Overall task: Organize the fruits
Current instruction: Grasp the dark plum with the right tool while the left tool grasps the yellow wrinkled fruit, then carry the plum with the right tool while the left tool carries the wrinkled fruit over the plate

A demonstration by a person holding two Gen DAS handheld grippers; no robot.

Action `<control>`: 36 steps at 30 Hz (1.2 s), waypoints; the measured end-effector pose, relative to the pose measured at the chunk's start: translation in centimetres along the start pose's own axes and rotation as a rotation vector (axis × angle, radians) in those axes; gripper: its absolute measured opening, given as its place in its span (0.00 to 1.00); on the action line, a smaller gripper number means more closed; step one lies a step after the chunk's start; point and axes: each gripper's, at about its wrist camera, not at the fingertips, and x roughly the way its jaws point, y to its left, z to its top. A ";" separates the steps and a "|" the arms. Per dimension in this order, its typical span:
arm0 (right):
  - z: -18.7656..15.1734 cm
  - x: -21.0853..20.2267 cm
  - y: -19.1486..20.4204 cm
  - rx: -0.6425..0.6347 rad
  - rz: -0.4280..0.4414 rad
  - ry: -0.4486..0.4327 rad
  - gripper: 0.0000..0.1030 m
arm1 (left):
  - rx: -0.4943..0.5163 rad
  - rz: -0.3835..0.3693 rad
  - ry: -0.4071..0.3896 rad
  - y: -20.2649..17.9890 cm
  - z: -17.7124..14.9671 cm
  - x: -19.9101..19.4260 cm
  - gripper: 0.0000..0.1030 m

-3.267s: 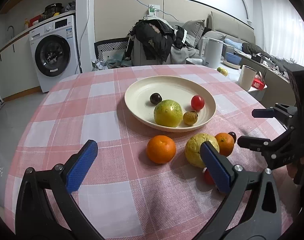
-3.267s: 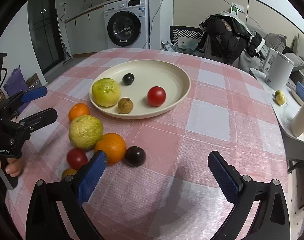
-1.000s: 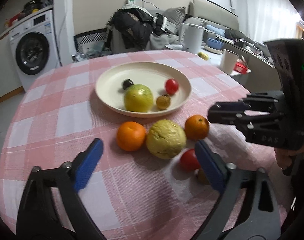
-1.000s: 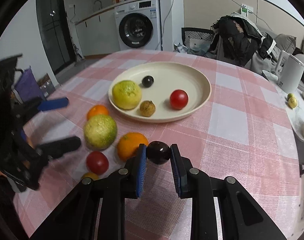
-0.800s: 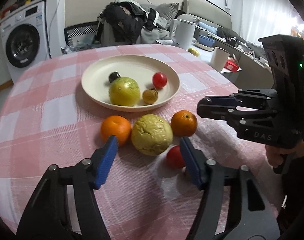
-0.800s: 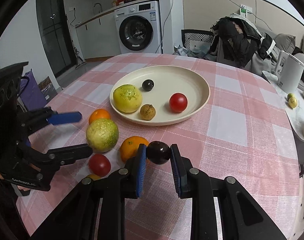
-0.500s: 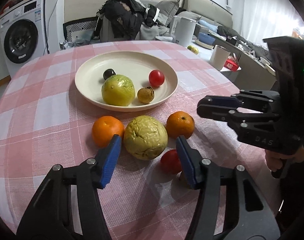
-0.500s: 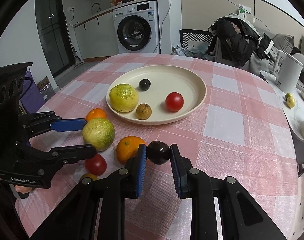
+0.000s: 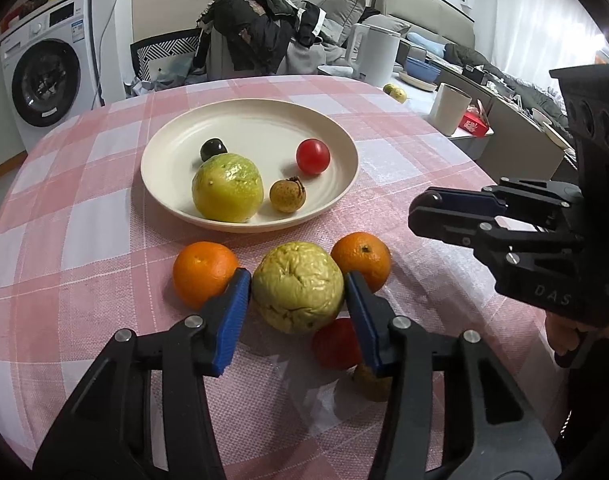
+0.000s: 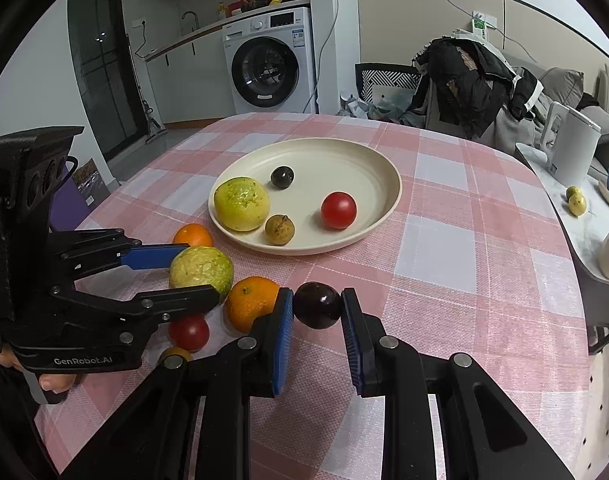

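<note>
Our left gripper (image 9: pixel 298 286) angles down toward the table (image 9: pixel 84 216), its blue pads either side of the wrinkled yellow-green fruit (image 9: pixel 297 287). The jaws have just been closing around it, and both pads now sit against its sides. Our right gripper (image 10: pixel 317 306) tilts down likewise, clamped narrow on a small, glossy dark plum (image 10: pixel 317 305).

The right wrist view shows the left gripper from the side, with fingers of the hand (image 10: pixel 54 382) wrapped under its handle; there the lower jaw crosses in front of the fruit. The left wrist view shows the right gripper only as a black body at the right edge, and the plum cannot be seen there.

The round cream plate (image 9: pixel 336 136) holds a smooth red tomato (image 9: pixel 312 156), a speckled brown fruit (image 9: pixel 287 196), a dimpled green-yellow citrus (image 9: pixel 227 187) and a dark berry (image 9: pixel 213 149). Two oranges (image 9: pixel 202 272) flank the gripped fruit on the pink-and-white checked woven cloth. A second tomato (image 9: pixel 334 344) lies just beside the left gripper's right finger.
</note>
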 end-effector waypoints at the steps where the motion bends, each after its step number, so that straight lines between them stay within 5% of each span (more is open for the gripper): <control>1: 0.0 0.0 -0.1 0.002 0.001 0.000 0.24 | 0.001 -0.001 -0.006 0.0 0.0 -0.1 0.44; 25: 1.6 -0.7 -0.4 0.035 -0.002 -0.086 0.24 | -0.043 0.077 -0.180 3.7 3.1 -5.0 0.44; 36: 3.9 1.2 0.1 0.036 0.024 -0.083 0.24 | -0.041 0.125 -0.190 4.9 5.0 -3.0 0.44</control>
